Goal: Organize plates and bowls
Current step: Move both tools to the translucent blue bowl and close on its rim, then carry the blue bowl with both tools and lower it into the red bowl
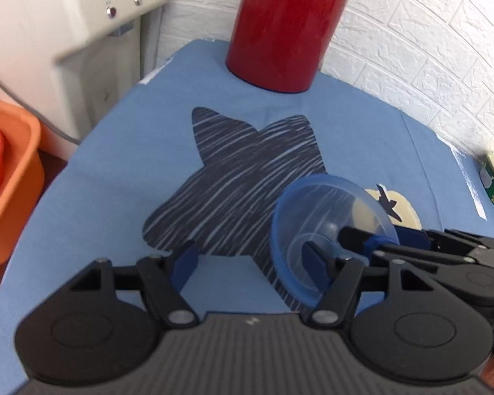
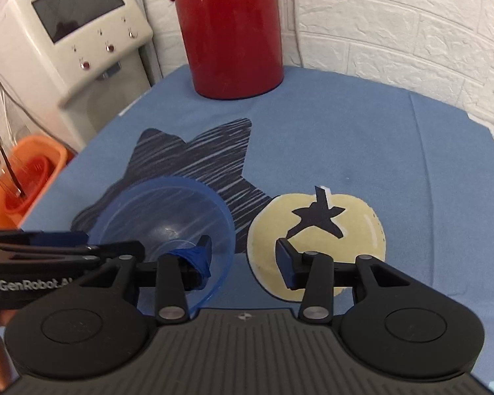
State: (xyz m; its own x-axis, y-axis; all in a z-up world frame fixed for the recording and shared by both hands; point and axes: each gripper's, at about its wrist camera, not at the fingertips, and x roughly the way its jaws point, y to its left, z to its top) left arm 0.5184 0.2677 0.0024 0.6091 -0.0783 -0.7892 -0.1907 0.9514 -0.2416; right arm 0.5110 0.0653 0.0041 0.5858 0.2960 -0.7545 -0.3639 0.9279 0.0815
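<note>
A clear blue plastic bowl point(image 1: 326, 227) stands tilted on the blue cloth, between the two grippers; it also shows in the right wrist view point(image 2: 168, 220). My left gripper point(image 1: 250, 263) is open, its right finger point(image 1: 316, 263) against the bowl's outer side. My right gripper point(image 2: 243, 260) is open too, its left finger point(image 2: 197, 260) reaching inside the bowl over its rim, nothing clamped. The right gripper's fingers enter the left wrist view from the right, at the bowl.
A tall red thermos point(image 1: 286, 26) stands at the table's far edge. A white appliance point(image 2: 72, 39) is at the left. An orange basin point(image 2: 26, 181) holding red dishes sits off the table's left side. A white brick wall is behind.
</note>
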